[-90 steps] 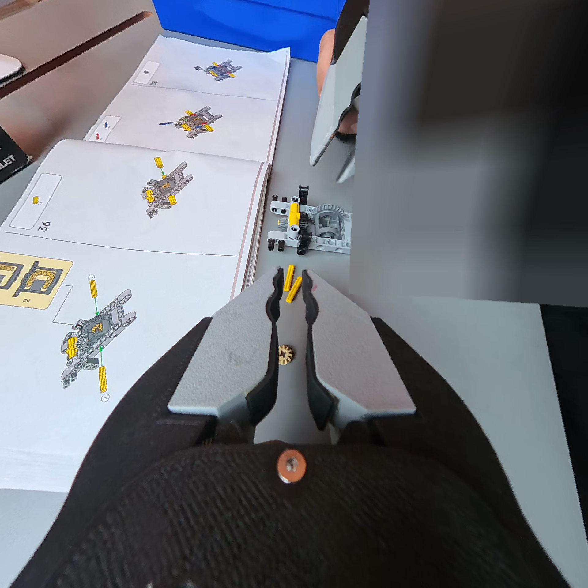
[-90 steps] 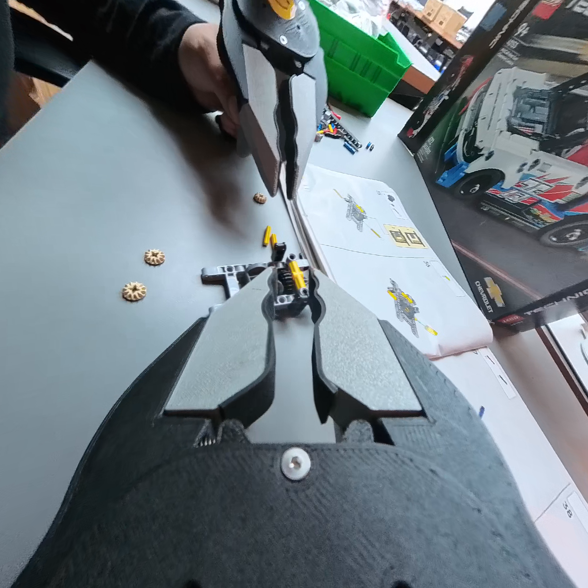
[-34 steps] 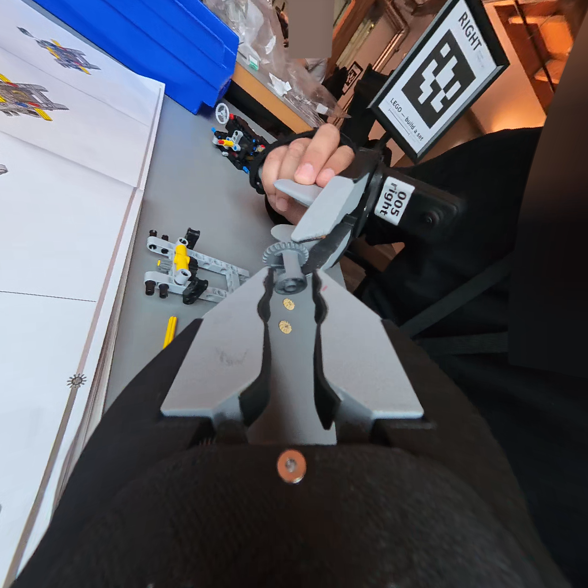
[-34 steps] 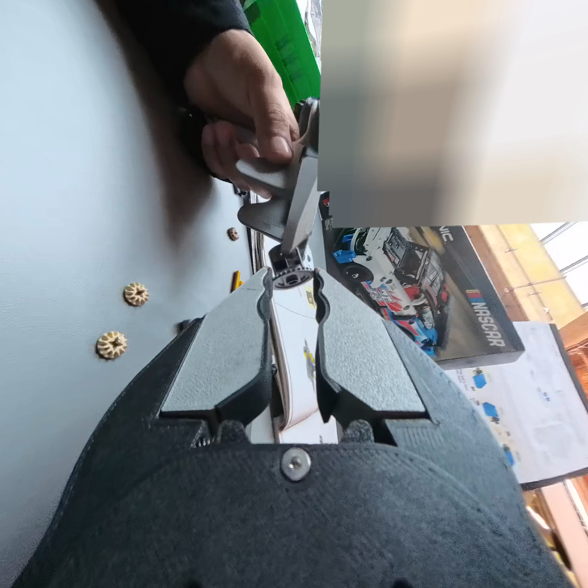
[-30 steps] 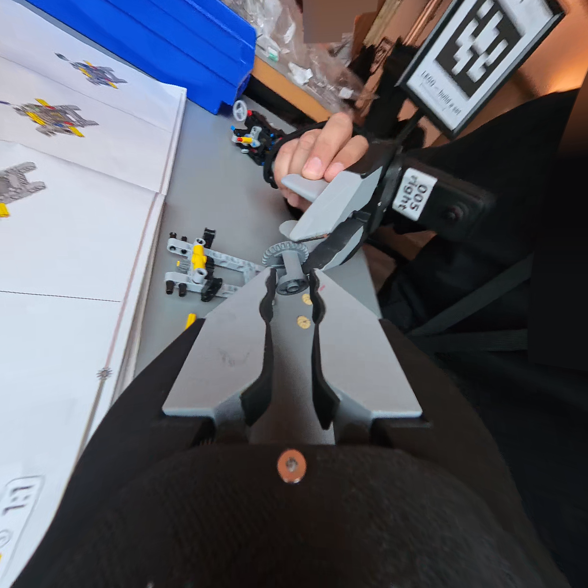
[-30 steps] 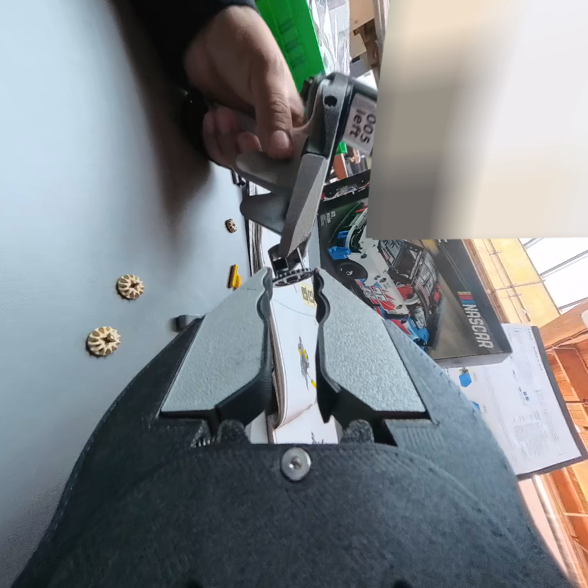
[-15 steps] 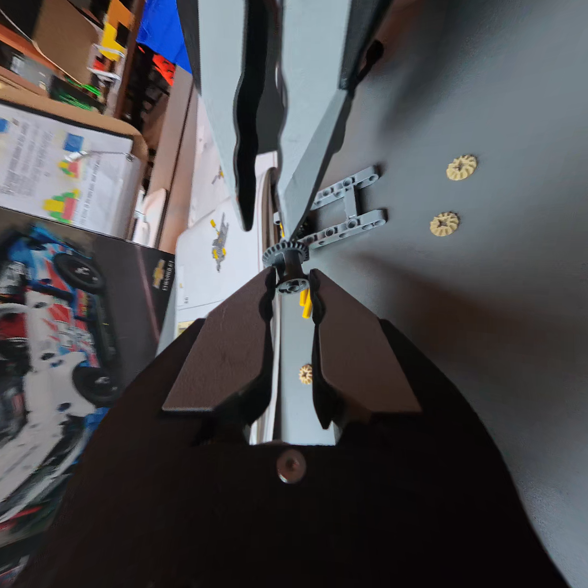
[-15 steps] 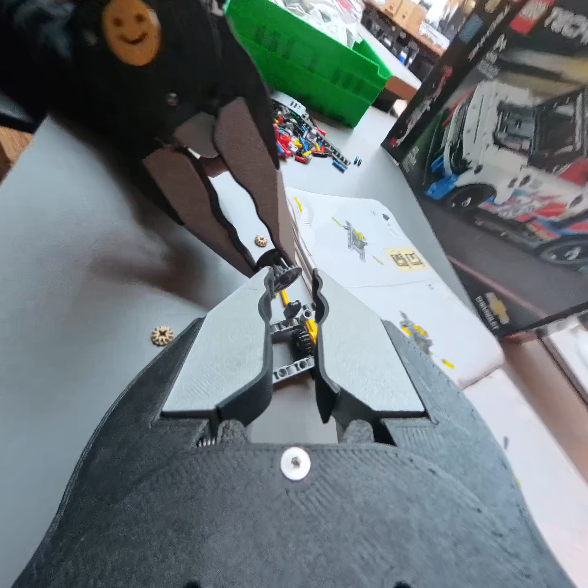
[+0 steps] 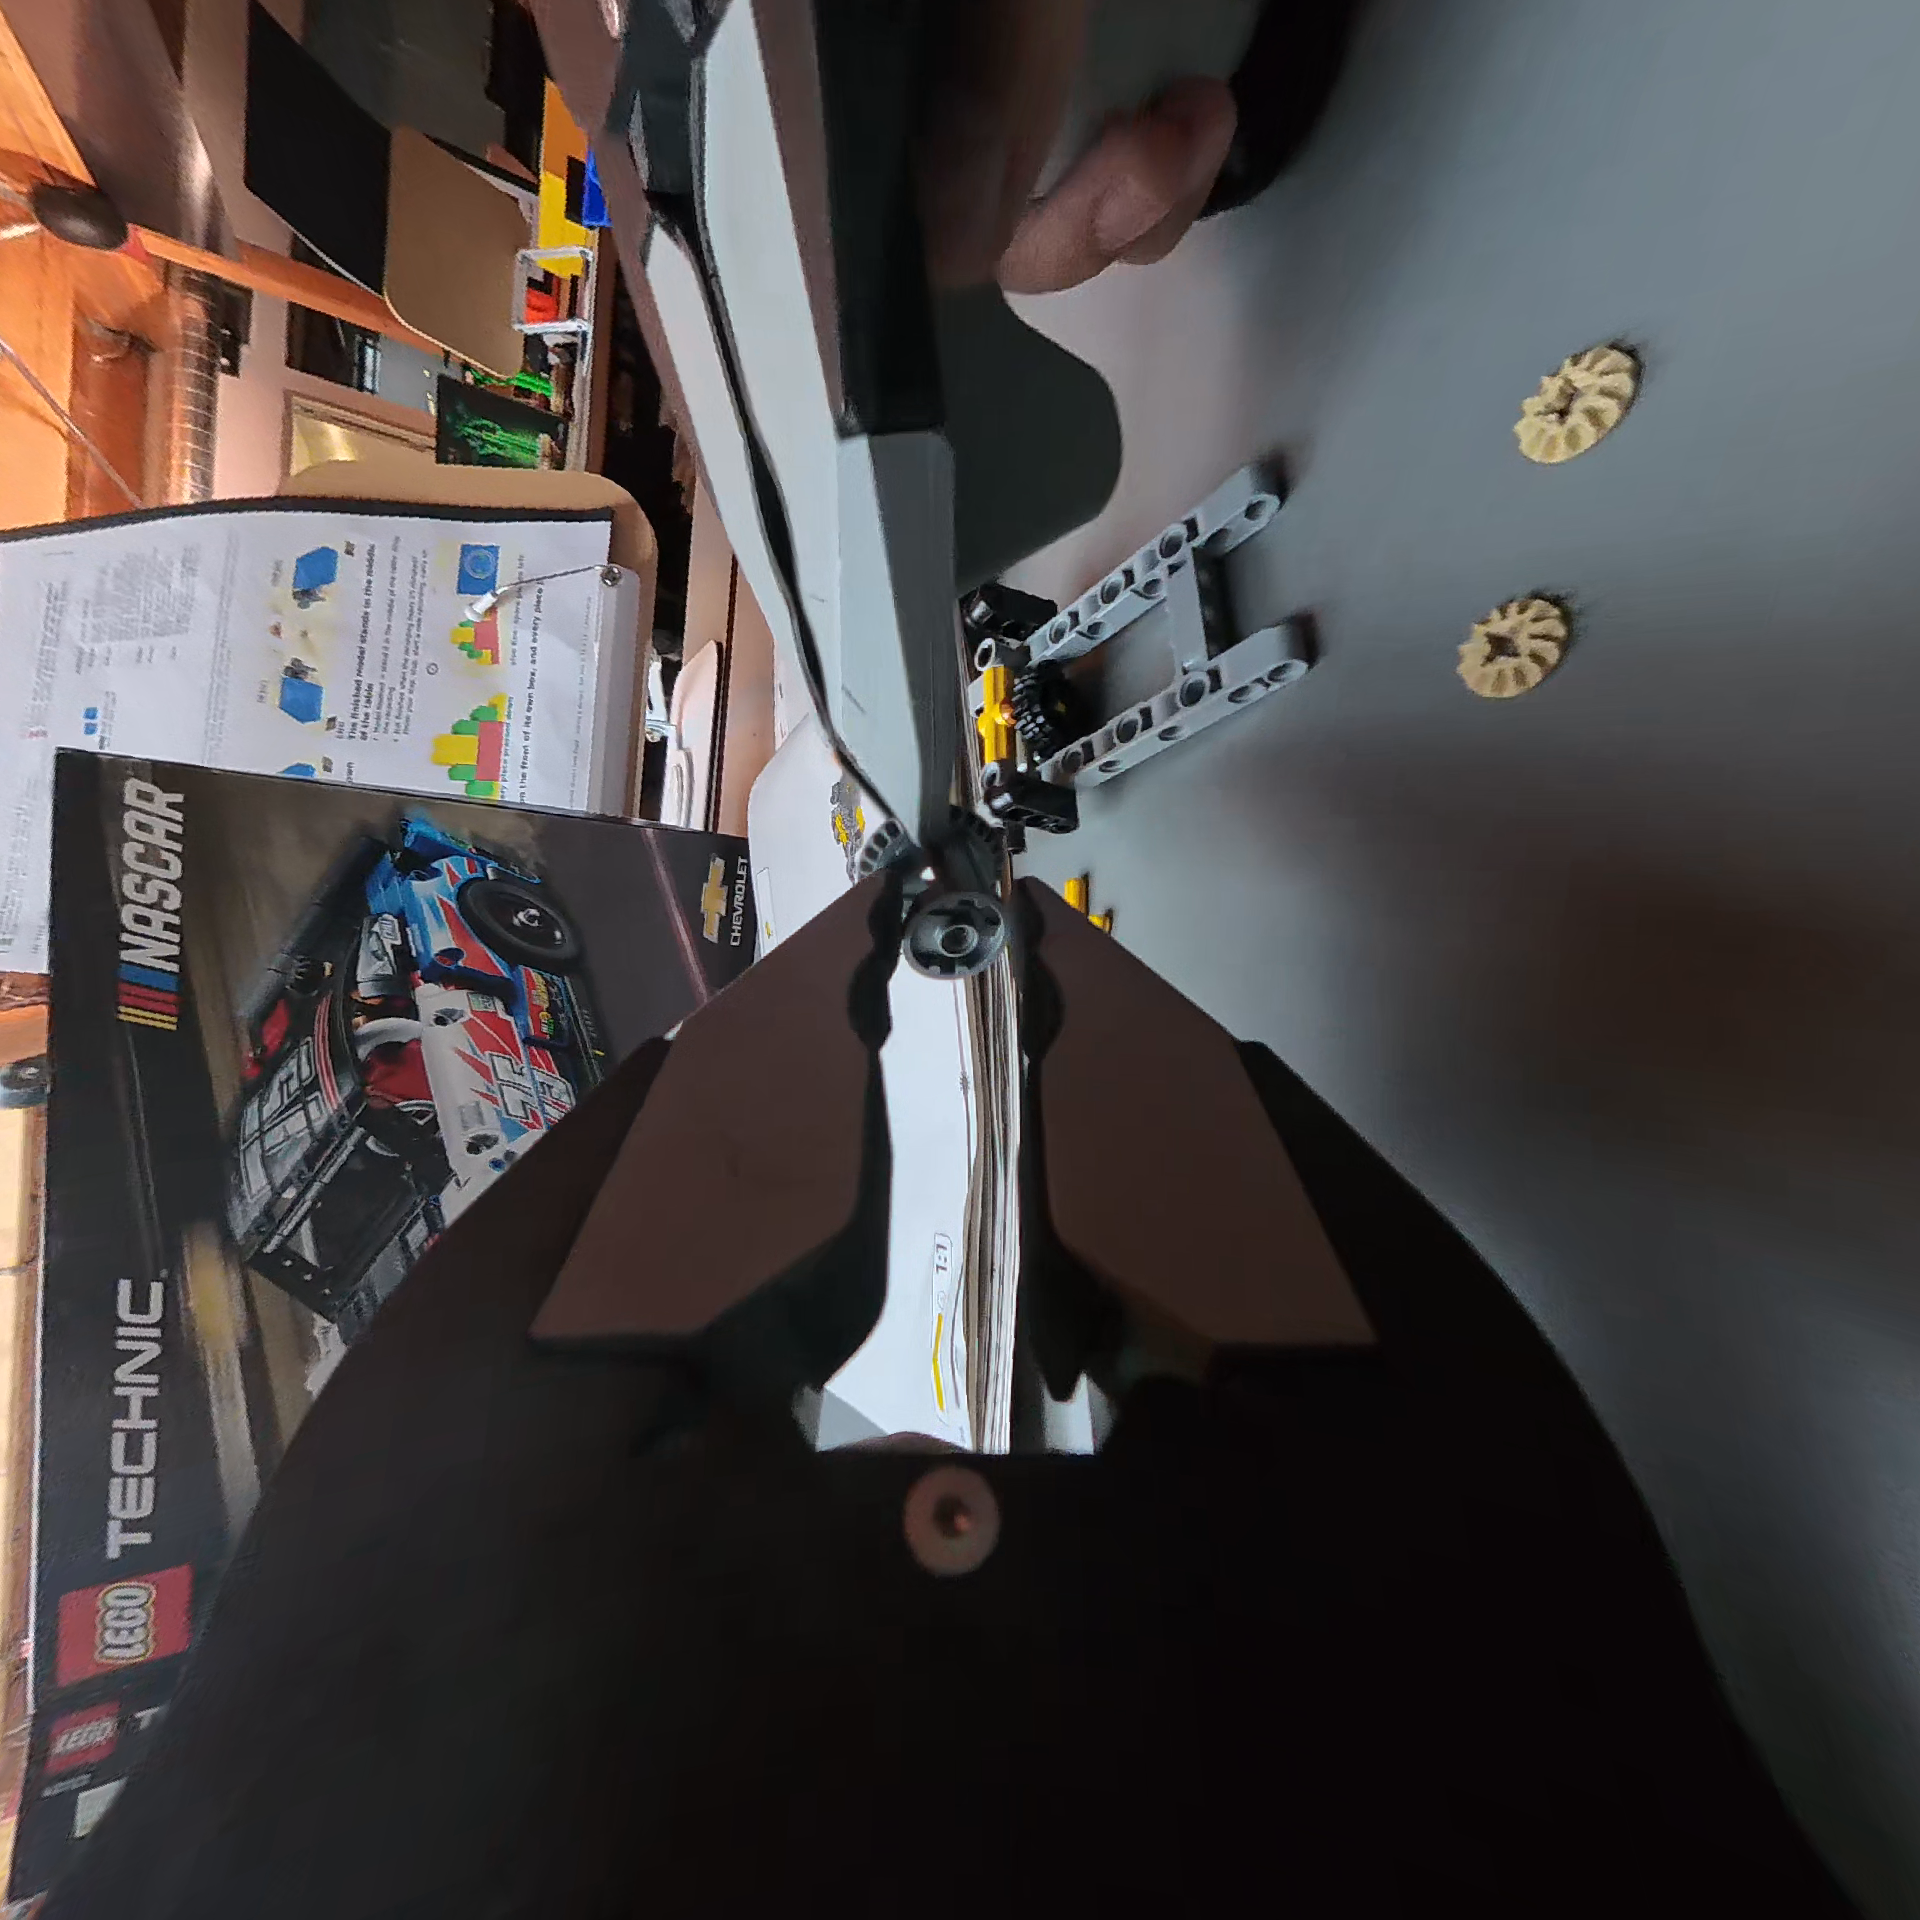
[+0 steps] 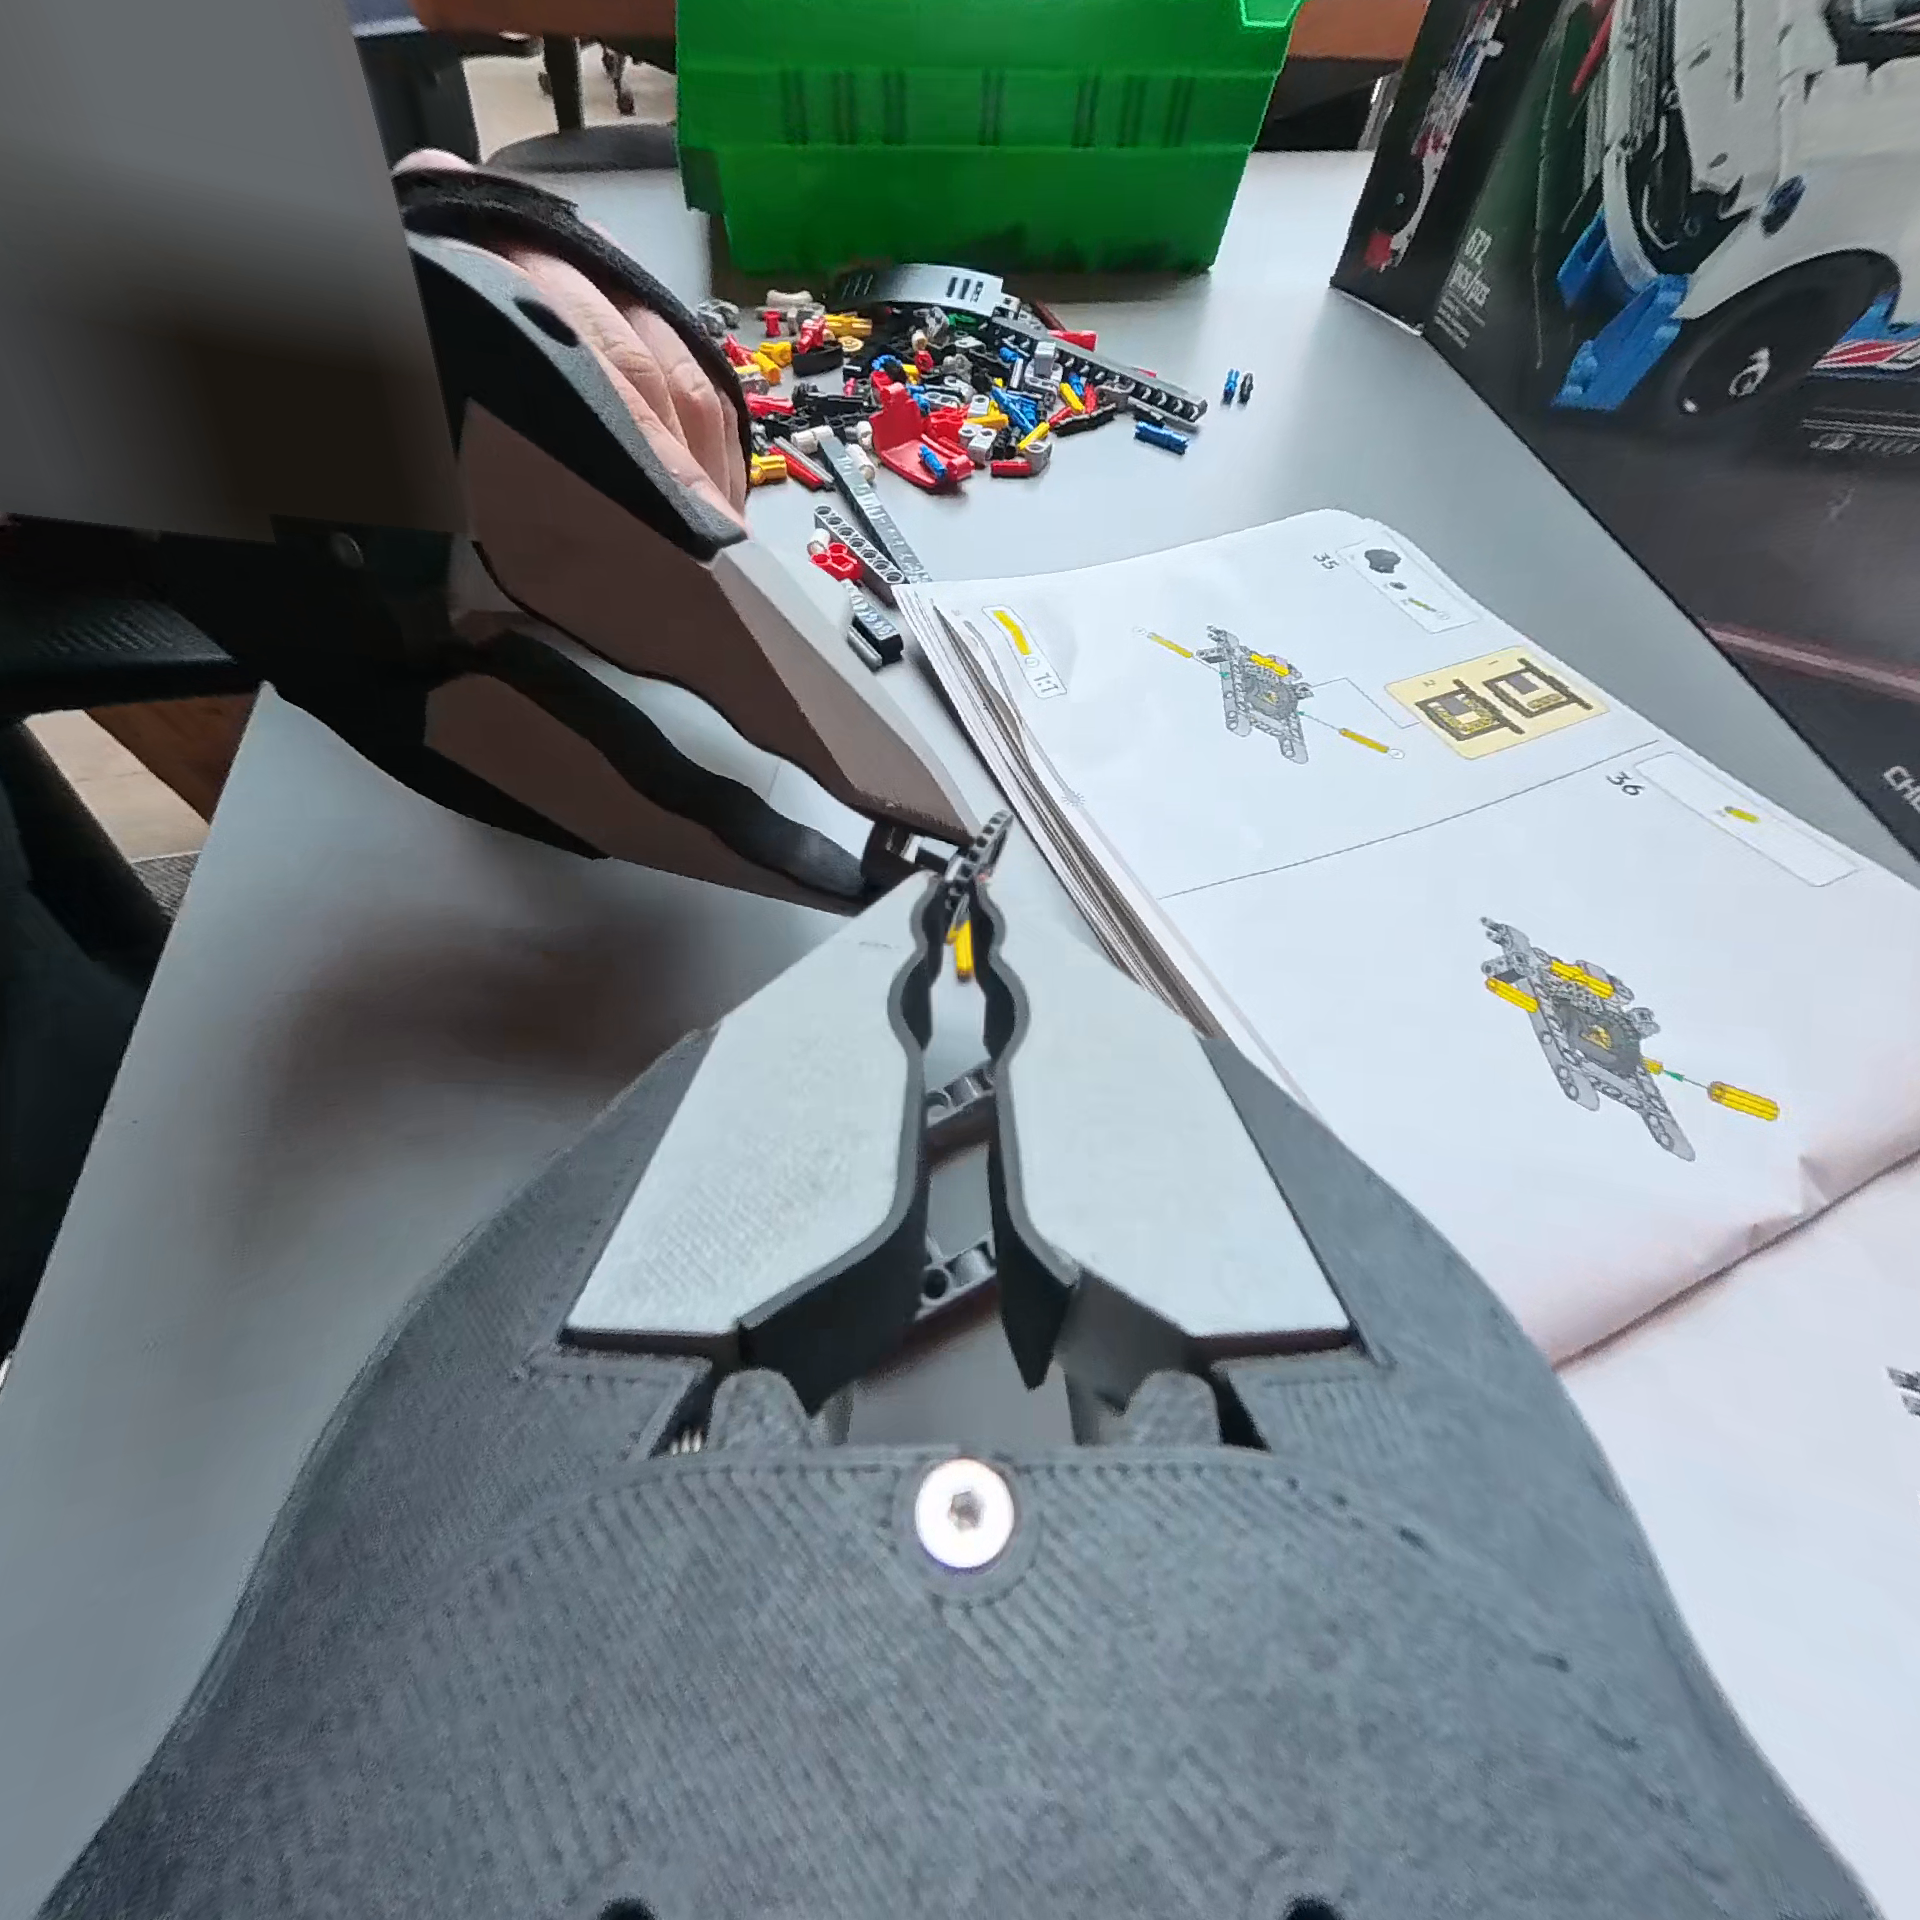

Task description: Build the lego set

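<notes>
A dark grey gear piece (image 9: 951, 928) with a toothed rim is held in the air between both grippers. My left gripper (image 9: 954, 912) is shut on its round hub. My right gripper (image 10: 961, 896) is shut on the toothed rim (image 10: 982, 847), which shows edge-on. In the left wrist view the right gripper (image 9: 916, 821) comes down from the top. In the right wrist view the left gripper (image 10: 909, 852) comes in from the left. The grey frame assembly (image 9: 1143, 644) with a yellow part lies on the table below. Two yellow pins (image 9: 1081, 899) lie near it.
Two tan gears (image 9: 1574, 405) (image 9: 1512, 649) lie on the grey table. The open instruction booklet (image 10: 1455, 831) lies to the right, the set's box (image 10: 1662, 260) behind it. A pile of loose parts (image 10: 935, 395) sits before a green bin (image 10: 966, 135). My left and right fingertips are right by each other.
Both grippers have turned and shifted while keeping the gear piece between them. My right gripper's fingers have closed onto the toothed rim.
</notes>
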### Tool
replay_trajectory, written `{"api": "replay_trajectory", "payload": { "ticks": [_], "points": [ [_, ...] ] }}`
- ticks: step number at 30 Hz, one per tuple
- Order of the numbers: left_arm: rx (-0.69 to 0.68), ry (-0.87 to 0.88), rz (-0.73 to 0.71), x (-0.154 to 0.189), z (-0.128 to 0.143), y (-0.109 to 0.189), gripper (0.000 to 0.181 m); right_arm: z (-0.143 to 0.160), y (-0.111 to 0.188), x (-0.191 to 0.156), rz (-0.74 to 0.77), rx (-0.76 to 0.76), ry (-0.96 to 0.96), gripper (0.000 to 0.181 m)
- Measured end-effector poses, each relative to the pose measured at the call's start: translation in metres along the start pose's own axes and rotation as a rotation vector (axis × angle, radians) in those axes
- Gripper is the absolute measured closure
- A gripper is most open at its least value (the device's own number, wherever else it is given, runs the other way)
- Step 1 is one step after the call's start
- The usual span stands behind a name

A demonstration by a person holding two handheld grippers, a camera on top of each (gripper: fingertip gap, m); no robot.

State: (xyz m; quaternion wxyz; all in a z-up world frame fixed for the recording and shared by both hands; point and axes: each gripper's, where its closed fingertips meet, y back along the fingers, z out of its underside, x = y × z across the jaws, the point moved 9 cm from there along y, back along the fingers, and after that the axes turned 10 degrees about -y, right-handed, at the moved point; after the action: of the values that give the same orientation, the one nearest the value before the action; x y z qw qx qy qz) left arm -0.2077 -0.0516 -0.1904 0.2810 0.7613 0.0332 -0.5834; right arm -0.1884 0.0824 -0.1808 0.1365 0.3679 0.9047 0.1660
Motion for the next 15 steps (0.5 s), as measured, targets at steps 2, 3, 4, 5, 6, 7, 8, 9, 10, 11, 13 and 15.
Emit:
{"api": "replay_trajectory", "payload": {
  "ticks": [2, 3, 4, 5, 6, 7, 8, 9, 10, 11, 13, 15],
  "points": [
    [0.025, 0.010, 0.003, 0.000, -0.002, 0.001, 0.163, 0.000, 0.000, 0.001, 0.008, -0.011, 0.014, 0.181],
    [0.048, 0.034, 0.008, 0.000, -0.002, 0.002, 0.163, 0.000, 0.001, 0.001, 0.005, -0.008, 0.018, 0.181],
    [0.074, 0.064, 0.018, -0.002, -0.003, 0.003, 0.164, 0.000, 0.001, 0.001, -0.001, 0.000, 0.016, 0.181],
    [0.107, 0.108, 0.037, -0.003, -0.003, 0.004, 0.166, 0.000, 0.002, 0.002, -0.009, 0.006, 0.016, 0.181],
    [0.137, 0.161, 0.061, -0.006, -0.002, 0.005, 0.168, 0.000, 0.003, 0.002, -0.013, 0.008, 0.021, 0.181],
    [0.170, 0.221, 0.089, -0.008, 0.001, 0.006, 0.170, 0.000, 0.003, 0.003, -0.009, 0.011, 0.032, 0.181],
    [0.213, 0.291, 0.125, -0.012, 0.004, 0.008, 0.171, 0.000, 0.004, 0.003, -0.006, 0.013, 0.044, 0.181],
    [0.252, 0.362, 0.155, -0.016, 0.008, 0.009, 0.170, 0.000, 0.005, 0.004, -0.007, 0.020, 0.055, 0.181],
    [0.284, 0.427, 0.179, -0.020, 0.012, 0.010, 0.165, 0.000, 0.005, 0.003, -0.012, 0.028, 0.065, 0.181],
    [0.314, 0.484, 0.200, -0.024, 0.017, 0.011, 0.157, 0.000, 0.006, 0.003, -0.017, 0.036, 0.077, 0.181],
    [0.346, 0.593, 0.259, -0.027, 0.029, 0.008, 0.149, -0.001, 0.006, 0.001, -0.024, 0.053, 0.112, 0.181],
    [0.387, 0.699, 0.352, -0.028, 0.035, 0.004, 0.138, -0.001, 0.007, -0.001, -0.055, 0.066, 0.136, 0.181]
  ]
}}
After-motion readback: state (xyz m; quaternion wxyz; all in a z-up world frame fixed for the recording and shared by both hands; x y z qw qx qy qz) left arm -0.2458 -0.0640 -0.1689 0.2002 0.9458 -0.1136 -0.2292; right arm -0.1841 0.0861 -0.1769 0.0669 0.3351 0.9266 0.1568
